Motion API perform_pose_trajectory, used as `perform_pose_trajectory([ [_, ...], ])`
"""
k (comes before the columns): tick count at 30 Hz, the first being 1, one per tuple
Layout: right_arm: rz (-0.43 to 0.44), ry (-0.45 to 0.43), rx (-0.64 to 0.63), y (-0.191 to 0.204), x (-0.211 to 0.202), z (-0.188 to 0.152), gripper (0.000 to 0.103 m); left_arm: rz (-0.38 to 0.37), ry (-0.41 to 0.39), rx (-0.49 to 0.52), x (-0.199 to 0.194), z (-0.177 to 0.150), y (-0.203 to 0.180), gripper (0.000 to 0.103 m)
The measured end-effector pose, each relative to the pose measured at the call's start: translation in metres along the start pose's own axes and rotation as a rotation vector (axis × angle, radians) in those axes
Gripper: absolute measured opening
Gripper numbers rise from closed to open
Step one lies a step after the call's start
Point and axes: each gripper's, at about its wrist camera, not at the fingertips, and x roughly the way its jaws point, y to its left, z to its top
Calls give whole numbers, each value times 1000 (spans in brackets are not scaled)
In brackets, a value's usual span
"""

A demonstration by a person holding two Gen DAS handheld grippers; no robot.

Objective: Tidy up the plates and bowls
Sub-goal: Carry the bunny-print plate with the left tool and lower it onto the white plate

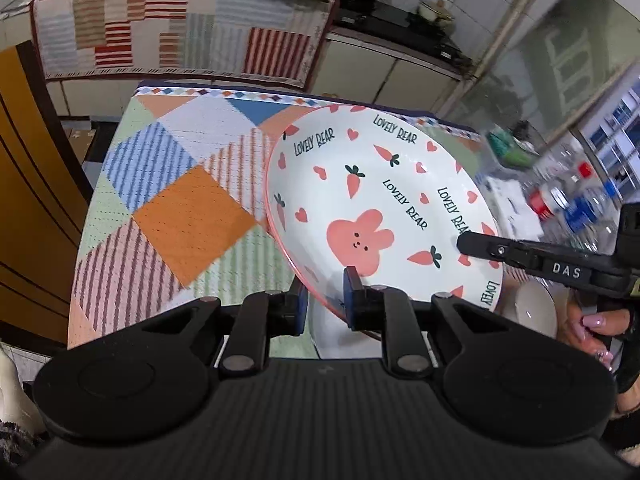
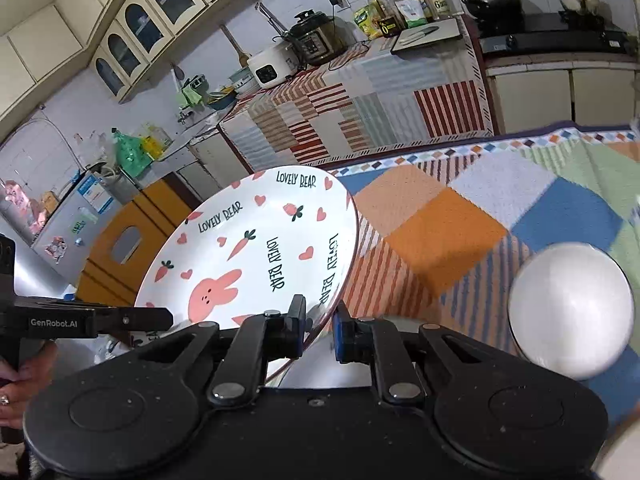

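A white plate (image 1: 380,200) with a pink rabbit, carrots and "LOVELY BEAR" lettering is held tilted above the patchwork tablecloth (image 1: 180,208). My left gripper (image 1: 326,300) is shut on the plate's near rim. My right gripper (image 1: 464,242) grips the opposite rim; in the right wrist view the right gripper (image 2: 320,320) is shut on the plate (image 2: 256,248) edge, and the left gripper (image 2: 168,318) reaches in from the left. A plain white bowl (image 2: 572,312) sits upside down on the cloth to the right. Another white bowl (image 1: 534,308) shows under the plate.
Bottles (image 1: 572,200) and clutter stand at the table's right end. A counter with a striped cloth (image 2: 360,108) lies beyond, bearing a rice cooker (image 2: 272,66), a pressure cooker (image 2: 318,38) and oil bottles (image 2: 404,4). A yellow cabinet (image 2: 120,248) stands left of the table.
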Motion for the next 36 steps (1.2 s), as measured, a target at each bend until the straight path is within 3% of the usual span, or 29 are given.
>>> perform_pose_trajectory([
  [15, -17, -2, 10, -14, -55, -43, 18, -28, 30, 53, -13, -44, -48, 16],
  [36, -81, 121, 71, -66, -16, -93, 19, -56, 185, 4, 75, -81, -36, 18],
])
